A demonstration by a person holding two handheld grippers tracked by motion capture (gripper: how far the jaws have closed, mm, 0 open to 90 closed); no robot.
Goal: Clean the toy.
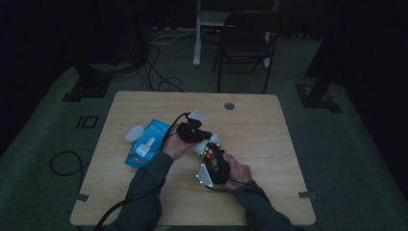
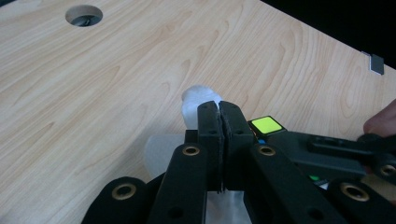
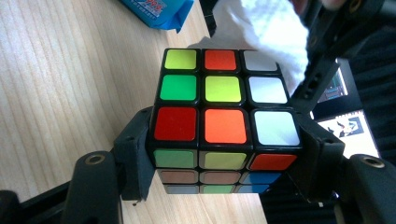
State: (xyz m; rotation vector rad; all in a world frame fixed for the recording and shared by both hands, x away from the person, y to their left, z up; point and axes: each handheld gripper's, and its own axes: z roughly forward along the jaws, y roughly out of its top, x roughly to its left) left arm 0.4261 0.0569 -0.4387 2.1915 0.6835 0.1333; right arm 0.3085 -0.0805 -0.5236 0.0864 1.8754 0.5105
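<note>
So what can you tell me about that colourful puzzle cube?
The puzzle cube is a three-by-three twisting cube with a black plastic-looking frame and glossy stickers in red, orange, green, yellow-green, white and blue, all scrambled. It is clamped between the two black jaws of the right gripper, which press on opposite sides, holding it near the middle of the wooden table. A white wipe, pinched by the left gripper, sits right behind it, seemingly against one face.

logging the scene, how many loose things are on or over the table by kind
puzzle cube: 1, clamped in the right gripper
white wipe: 1, pinched in the left gripper
blue wipes pack: 1, lying on the table
white lid: 1, beside the pack
total: 4
</note>
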